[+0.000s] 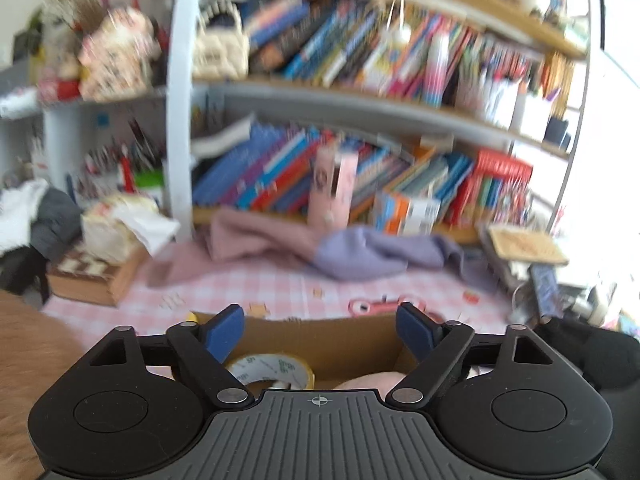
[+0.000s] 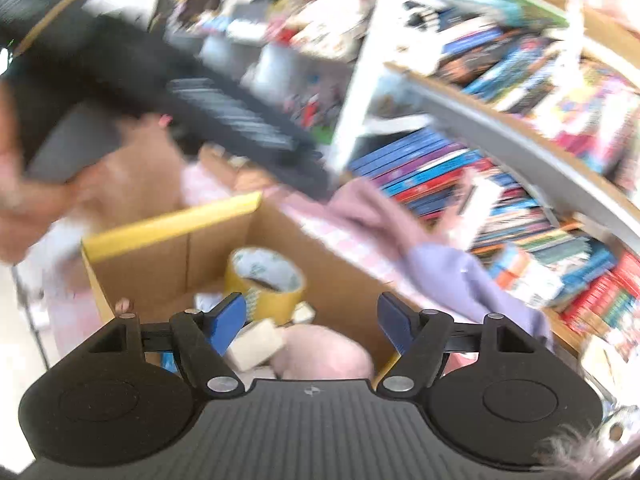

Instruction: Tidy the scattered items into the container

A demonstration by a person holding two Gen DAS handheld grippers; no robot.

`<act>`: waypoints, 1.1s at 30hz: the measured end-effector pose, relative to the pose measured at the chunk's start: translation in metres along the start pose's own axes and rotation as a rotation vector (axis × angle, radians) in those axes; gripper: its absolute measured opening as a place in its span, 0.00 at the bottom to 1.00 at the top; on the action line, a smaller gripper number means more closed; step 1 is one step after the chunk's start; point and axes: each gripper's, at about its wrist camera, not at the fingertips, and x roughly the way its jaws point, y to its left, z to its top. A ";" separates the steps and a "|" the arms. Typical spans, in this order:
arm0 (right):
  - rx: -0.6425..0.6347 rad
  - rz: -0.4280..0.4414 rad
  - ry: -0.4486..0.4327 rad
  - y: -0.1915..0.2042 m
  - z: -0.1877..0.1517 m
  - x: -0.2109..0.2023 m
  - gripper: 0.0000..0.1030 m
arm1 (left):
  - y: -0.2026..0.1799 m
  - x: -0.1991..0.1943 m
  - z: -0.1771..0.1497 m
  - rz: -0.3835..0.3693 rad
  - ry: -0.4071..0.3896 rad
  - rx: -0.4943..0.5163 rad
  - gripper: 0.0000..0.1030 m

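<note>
Both views are smeared by motion blur. In the left wrist view the book spines (image 1: pixel 360 52) above the fingers cannot be read, and the gripper body covers the near part of the cardboard box (image 1: pixel 320 340), the tape roll (image 1: pixel 276 368) and a pink soft thing (image 1: pixel 368 384). In the right wrist view the other gripper (image 2: pixel 208 112), up and to the left, is a dark streak. Its jaws cannot be made out, and the hand (image 2: pixel 24 184) holding it runs off the edge.

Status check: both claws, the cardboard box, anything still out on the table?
Left claw open, empty. Right claw open, empty, over brown cardboard box. Yellow tape roll in box. Pink and lilac cloths and small pink item lie beyond the box.
</note>
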 end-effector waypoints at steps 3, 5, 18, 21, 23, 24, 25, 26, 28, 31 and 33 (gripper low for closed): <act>0.065 -0.047 -0.043 -0.002 -0.004 -0.032 0.71 | -0.005 -0.036 -0.011 0.039 -0.067 0.030 0.89; 0.101 -0.072 -0.060 0.000 -0.006 -0.048 0.71 | -0.009 -0.055 -0.022 0.063 -0.090 0.050 0.89; 0.251 -0.192 -0.045 0.042 -0.050 -0.143 0.73 | -0.044 -0.137 -0.105 0.181 -0.057 0.036 0.89; 0.266 -0.210 -0.021 0.053 -0.067 -0.162 0.73 | -0.049 -0.154 -0.122 0.187 -0.057 -0.002 0.89; 0.277 -0.222 -0.007 0.059 -0.076 -0.174 0.73 | -0.053 -0.161 -0.130 0.190 -0.052 -0.010 0.89; 0.281 -0.229 -0.003 0.061 -0.081 -0.179 0.73 | -0.056 -0.164 -0.133 0.191 -0.047 -0.010 0.89; 0.285 -0.236 0.001 0.064 -0.085 -0.185 0.73 | -0.059 -0.166 -0.136 0.190 -0.045 -0.007 0.89; 0.292 -0.243 0.006 0.067 -0.089 -0.190 0.74 | -0.061 -0.169 -0.138 0.188 -0.042 -0.003 0.89; 0.312 -0.252 0.019 0.071 -0.096 -0.198 0.74 | -0.066 -0.174 -0.140 0.183 -0.037 0.003 0.89; 0.360 -0.260 0.039 0.072 -0.103 -0.207 0.77 | -0.073 -0.181 -0.144 0.174 -0.022 0.032 0.89; 0.381 -0.264 0.055 0.071 -0.107 -0.210 0.77 | -0.078 -0.185 -0.146 0.182 -0.016 0.059 0.92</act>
